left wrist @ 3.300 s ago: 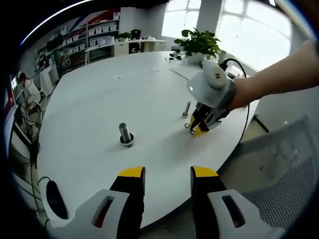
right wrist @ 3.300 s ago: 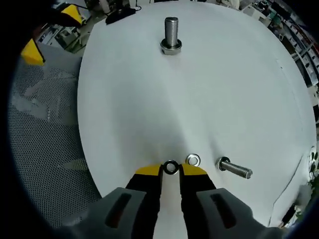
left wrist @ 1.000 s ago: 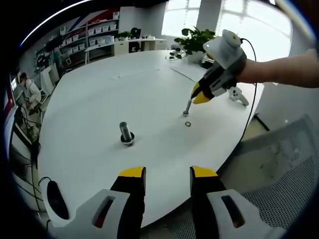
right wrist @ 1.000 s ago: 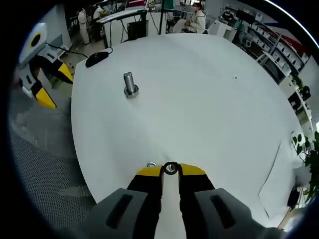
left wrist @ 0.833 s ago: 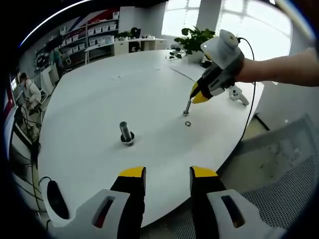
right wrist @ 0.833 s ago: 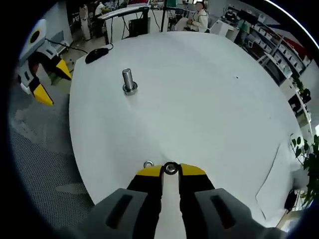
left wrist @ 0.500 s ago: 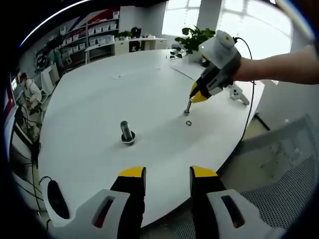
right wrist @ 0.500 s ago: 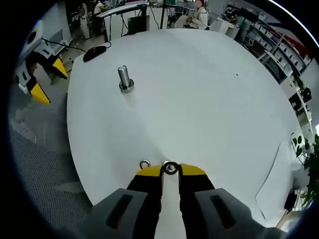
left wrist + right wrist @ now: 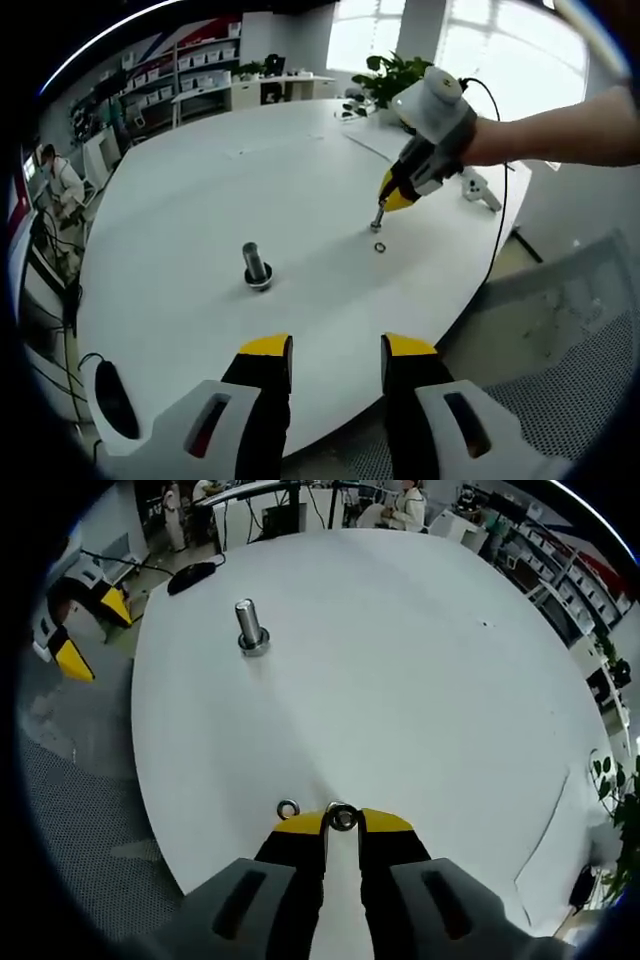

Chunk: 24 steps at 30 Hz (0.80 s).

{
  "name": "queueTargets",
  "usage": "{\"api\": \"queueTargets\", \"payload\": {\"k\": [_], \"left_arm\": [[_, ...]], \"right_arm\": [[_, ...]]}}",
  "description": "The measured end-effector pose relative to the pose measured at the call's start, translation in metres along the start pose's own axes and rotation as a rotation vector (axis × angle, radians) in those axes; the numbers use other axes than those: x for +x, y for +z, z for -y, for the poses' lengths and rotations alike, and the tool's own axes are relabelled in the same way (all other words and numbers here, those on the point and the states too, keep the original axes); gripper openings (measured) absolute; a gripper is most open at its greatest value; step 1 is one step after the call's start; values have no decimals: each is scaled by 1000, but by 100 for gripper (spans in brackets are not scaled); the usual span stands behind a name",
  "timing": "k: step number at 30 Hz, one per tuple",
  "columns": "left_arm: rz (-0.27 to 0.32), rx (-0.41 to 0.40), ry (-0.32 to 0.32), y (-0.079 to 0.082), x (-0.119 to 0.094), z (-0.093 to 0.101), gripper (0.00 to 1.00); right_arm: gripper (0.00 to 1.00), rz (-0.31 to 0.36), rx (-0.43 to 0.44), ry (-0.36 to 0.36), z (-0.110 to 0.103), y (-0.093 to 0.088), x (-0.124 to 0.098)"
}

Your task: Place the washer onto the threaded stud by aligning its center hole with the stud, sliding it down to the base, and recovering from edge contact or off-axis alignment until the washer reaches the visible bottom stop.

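In the left gripper view, the left claw (image 9: pixel 335 352) hung released at 6 o'clock, off the white surface (image 9: pixel 190 200). The upright threaded stud (image 9: pixel 256 267) stood at 9 o'clock from the right claw (image 9: pixel 388 197).

In the right gripper view, the right claw (image 9: pixel 342 823) clenched the washer (image 9: pixel 342 817); a spare washer (image 9: pixel 288 808) lay at 9 o'clock. The carry would go best with the washer kept flat and its hole centred over the stud (image 9: pixel 248 626) before lowering.

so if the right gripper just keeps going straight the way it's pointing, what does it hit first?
Probably the bare white table. The right gripper, shut on a washer, points across open tabletop. The upright threaded stud stands well left of that line and the spare washer just left. Depth is unclear.
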<state>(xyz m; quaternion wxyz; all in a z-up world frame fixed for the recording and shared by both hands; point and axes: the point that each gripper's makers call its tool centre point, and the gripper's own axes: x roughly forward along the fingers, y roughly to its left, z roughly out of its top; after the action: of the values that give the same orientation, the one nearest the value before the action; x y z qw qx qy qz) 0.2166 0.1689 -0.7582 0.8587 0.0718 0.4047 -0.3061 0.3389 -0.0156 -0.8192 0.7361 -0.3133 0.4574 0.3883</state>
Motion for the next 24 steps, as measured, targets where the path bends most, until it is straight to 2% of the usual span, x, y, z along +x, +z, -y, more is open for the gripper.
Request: {"api": "queueTargets", "payload": {"k": [24], "left_arm": [[-15, -2, 0, -4, 1, -1, 33]], "right_arm": [[14, -71, 39, 43, -3, -15, 34]]}}
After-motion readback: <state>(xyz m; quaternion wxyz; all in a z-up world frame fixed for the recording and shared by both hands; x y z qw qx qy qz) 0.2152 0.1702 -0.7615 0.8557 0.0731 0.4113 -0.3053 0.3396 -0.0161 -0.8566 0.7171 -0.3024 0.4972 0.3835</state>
